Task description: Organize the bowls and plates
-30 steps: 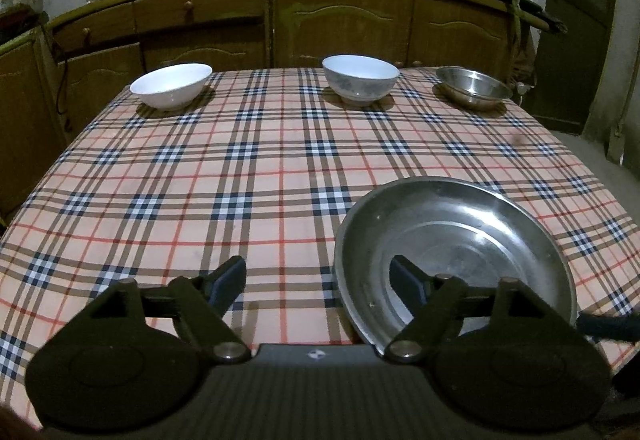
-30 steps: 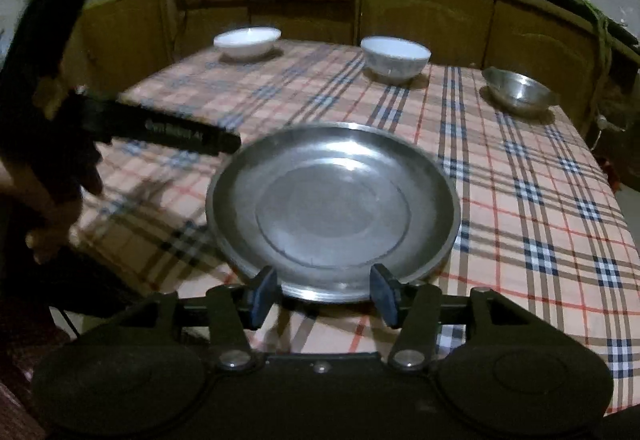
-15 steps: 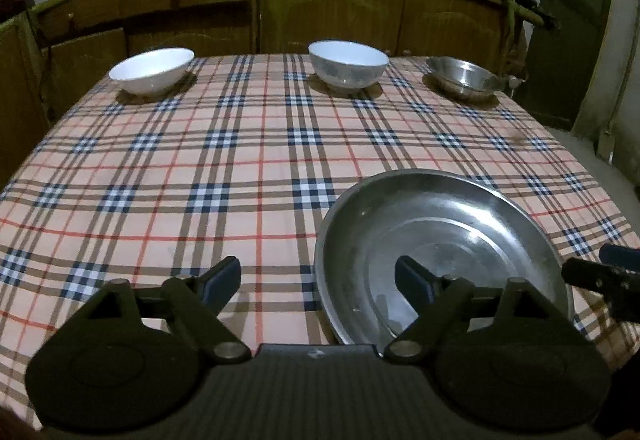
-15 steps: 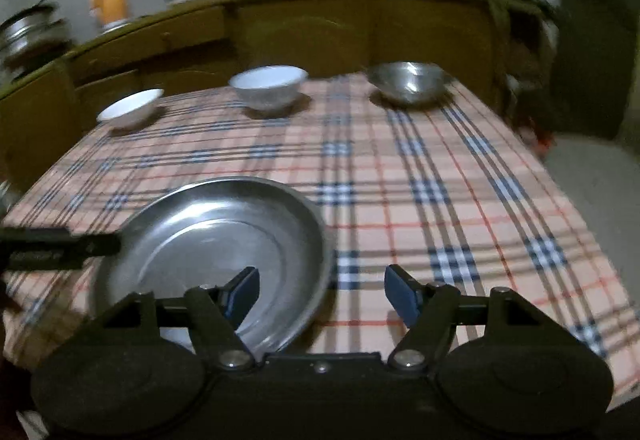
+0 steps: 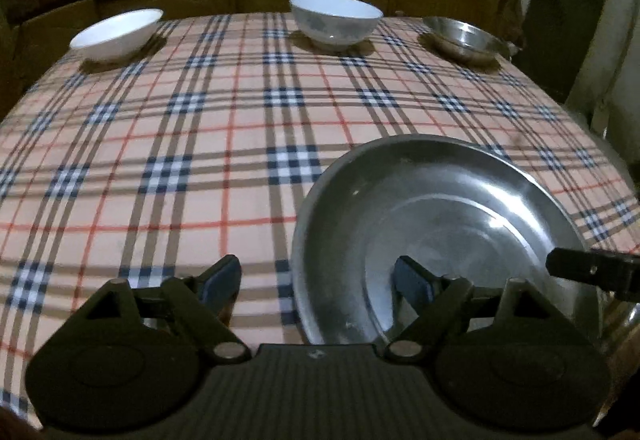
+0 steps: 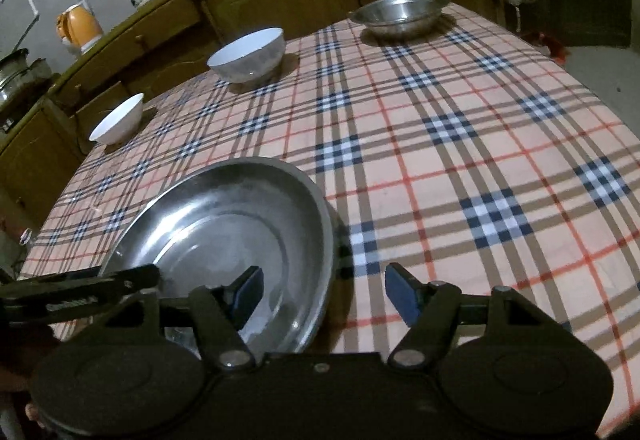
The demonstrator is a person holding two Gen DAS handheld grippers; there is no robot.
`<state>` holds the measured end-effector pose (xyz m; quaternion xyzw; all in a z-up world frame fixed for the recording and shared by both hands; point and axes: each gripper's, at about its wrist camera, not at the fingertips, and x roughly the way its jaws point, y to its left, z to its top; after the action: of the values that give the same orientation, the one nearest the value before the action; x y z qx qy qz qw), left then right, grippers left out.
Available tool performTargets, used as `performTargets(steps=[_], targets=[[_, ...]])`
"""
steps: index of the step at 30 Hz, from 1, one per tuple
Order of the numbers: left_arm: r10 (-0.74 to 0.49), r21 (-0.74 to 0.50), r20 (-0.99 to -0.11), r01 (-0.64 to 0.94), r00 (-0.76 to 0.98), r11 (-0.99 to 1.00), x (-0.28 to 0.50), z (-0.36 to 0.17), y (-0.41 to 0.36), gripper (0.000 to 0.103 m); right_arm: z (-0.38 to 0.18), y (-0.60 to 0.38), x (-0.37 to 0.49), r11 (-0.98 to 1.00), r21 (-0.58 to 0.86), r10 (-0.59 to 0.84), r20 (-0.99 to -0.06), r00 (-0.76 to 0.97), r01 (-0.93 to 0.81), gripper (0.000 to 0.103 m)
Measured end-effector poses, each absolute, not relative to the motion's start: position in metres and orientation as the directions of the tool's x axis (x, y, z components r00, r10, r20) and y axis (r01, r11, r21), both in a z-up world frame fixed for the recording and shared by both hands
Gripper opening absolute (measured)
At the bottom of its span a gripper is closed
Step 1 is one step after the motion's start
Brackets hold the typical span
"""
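Left wrist: steel plate (image 5: 440, 224) empty; 3 bowls empty; both hand-held grippers wide open, gripping nothing.

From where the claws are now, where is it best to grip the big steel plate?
Probably by the raised rim of the big steel plate, at its near edge. It lies flat on the checked tablecloth, so only the rim offers a lip. Come low from the near side, one finger inside, one outside.

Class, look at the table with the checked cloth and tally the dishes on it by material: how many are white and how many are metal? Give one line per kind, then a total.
White bowls: 2, the shallow white bowl and the deeper white bowl
Metal dishes: 2, the small metal bowl and the large metal plate
Total: 4
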<state>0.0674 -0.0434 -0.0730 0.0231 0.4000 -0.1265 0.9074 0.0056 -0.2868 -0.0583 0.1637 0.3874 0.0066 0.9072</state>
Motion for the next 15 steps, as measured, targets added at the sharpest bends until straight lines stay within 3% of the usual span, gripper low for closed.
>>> performTargets(steps=[4, 7, 8, 12, 15], targets=[[-0.227, -0.058, -0.725, 0.272, 0.65, 0.961, 0.072, -0.074, -0.048, 0.086, -0.06, -0.283, 0.012, 0.951, 0.298, 0.154, -0.689, 0.709, 0.083, 0.081], [-0.252, -0.051, -0.714, 0.31, 0.654, 0.949, 0.07, -0.074, -0.054, 0.08, -0.062, -0.277, 0.017, 0.955, 0.294, 0.176, -0.677, 0.714, 0.044, 0.059], [-0.265, -0.053, -0.708, 0.326, 0.654, 0.944, 0.069, -0.074, -0.056, 0.073, -0.062, -0.275, 0.018, 0.956, 0.291, 0.178, -0.675, 0.716, 0.036, 0.058], [-0.262, -0.05, -0.704, 0.322, 0.66, 0.945, 0.07, -0.074, -0.061, 0.073, -0.063, -0.273, 0.019, 0.963, 0.267, 0.155, -0.665, 0.73, 0.04, 0.054], [-0.245, -0.051, -0.712, 0.3, 0.658, 0.953, 0.072, -0.071, -0.061, 0.067, -0.063, -0.276, 0.018, 0.958, 0.281, 0.153, -0.66, 0.736, 0.052, 0.049]])
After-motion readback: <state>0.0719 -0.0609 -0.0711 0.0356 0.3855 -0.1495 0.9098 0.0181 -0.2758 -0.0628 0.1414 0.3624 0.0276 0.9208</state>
